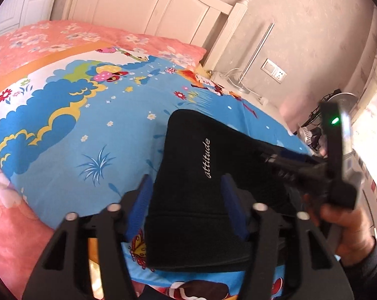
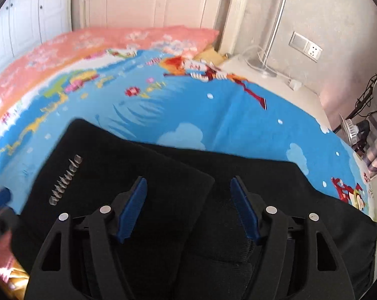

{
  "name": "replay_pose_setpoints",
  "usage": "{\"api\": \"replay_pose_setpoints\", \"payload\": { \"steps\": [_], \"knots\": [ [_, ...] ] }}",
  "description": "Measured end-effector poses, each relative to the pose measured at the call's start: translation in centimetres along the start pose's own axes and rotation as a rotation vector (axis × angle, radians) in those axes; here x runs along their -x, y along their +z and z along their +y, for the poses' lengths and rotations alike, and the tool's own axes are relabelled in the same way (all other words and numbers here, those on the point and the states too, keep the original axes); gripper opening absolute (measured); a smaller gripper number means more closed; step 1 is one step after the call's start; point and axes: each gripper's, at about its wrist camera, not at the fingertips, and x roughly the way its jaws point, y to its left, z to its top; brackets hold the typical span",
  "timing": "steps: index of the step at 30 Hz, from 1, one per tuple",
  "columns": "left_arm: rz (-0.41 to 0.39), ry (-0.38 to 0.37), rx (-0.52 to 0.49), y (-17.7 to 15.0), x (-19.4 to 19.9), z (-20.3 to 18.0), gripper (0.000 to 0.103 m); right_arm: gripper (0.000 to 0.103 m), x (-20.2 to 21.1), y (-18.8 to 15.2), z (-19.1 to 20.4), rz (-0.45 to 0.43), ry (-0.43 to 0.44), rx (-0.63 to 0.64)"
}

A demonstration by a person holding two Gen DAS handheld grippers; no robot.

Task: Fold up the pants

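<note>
Black pants (image 1: 188,135) with the white word "attitude" lie folded on the blue cartoon bedsheet (image 1: 88,130). My left gripper (image 1: 185,178) hovers over the near left part of the fold, its blue pads apart, one at the cloth's left edge and one above it. The right gripper (image 1: 276,160), blurred and held by a hand (image 1: 343,225), reaches in over the pants from the right. In the right wrist view, the right gripper (image 2: 188,178) stands open above the pants (image 2: 108,155), where the folded top layer ends over a wider bottom layer. Nothing is pinched between its pads.
A pink floral quilt (image 1: 50,40) and a cream headboard (image 1: 163,7) lie beyond the sheet. A bedside shelf with a lamp pole (image 2: 273,32) and cables stands at the right. A fan (image 2: 353,130) and clutter sit past the bed's right edge (image 2: 323,122).
</note>
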Motion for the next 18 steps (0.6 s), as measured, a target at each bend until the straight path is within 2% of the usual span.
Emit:
{"api": "replay_pose_setpoints", "payload": {
  "steps": [4, 8, 11, 13, 15, 18],
  "knots": [
    [0.004, -0.020, -0.005, 2.9, -1.1, 0.6, 0.044, 0.067, -0.9, -1.0, 0.7, 0.005, -0.054, 0.041],
    [0.070, -0.030, 0.007, 6.8, -4.8, 1.1, 0.055, 0.068, -1.2, -1.0, 0.9, 0.012, -0.069, 0.062],
    [0.204, -0.057, 0.009, 9.2, -8.7, 1.2, 0.063, 0.069, -1.3, -1.0, 0.8, 0.007, -0.073, 0.065],
    [0.302, -0.112, 0.009, 9.8, -11.2, 1.3, 0.065, 0.070, -1.3, -1.0, 0.8, 0.005, -0.074, 0.067],
    [0.377, -0.136, 0.026, 9.9, -13.5, 1.7, 0.062, 0.071, -1.4, -1.1, 0.7, 0.003, -0.072, 0.070],
    [0.397, -0.166, 0.061, 9.8, -15.0, 2.6, 0.046, 0.072, -1.4, -1.1, 0.8, -0.001, -0.072, 0.073]
  ]
}}
